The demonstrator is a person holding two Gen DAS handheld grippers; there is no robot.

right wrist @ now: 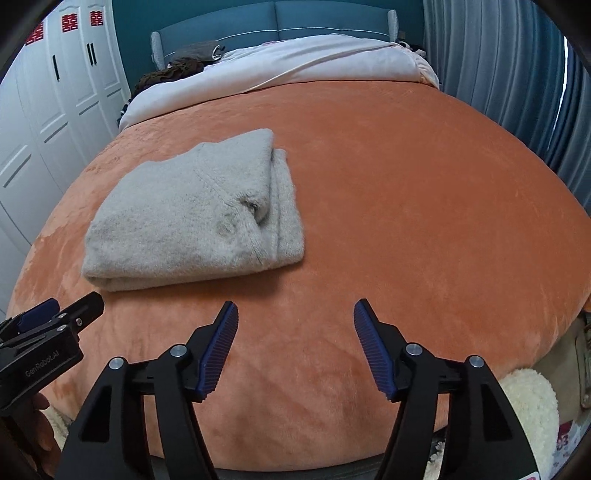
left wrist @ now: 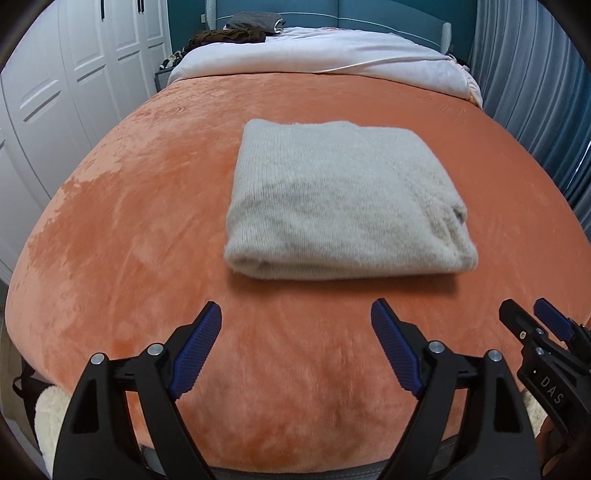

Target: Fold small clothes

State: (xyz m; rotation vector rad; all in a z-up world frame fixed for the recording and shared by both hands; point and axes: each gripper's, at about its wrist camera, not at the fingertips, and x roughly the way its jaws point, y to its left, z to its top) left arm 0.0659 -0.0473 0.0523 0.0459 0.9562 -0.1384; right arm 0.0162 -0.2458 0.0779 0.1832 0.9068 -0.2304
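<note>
1. Left gripper [left wrist: 295, 314] sat nearest in the left wrist view, fingers [left wrist: 197, 350] spread wide apart, nothing between them, over the near edge of the orange blanket [left wrist: 129, 221].
2. Right gripper [right wrist: 295, 314] was the same in the right wrist view: fingers [right wrist: 373, 350] wide apart, holding nothing, above the blanket's near edge.
3. Each gripper showed in the other's view: the right one at the lower right edge of the left view, the left one at the lower left edge of the right view. They sat side by side, not touching.
4. Cream fleece item [right wrist: 528, 406] showed low at the foot of the bed, beyond the blanket edge; what it was could not be told.
5. Grey sweater [left wrist: 340, 199] lay folded into a thick rectangle flat on the blanket, just beyond both grippers, touching neither. In the right view it sat to the left, with layered edges stacked along its right side.
6. Orange blanket covered most of the bed, plush, with rubbed patches.
7. White duvet [left wrist: 314, 55] was bunched across the far end of the bed.
8. Dark clothes [left wrist: 236, 35] were piled at the far left, against the teal headboard [right wrist: 277, 22].
9. White wardrobe doors [right wrist: 55, 92] stood along the left, blue-grey curtains [right wrist: 498, 74] along the right.
</note>
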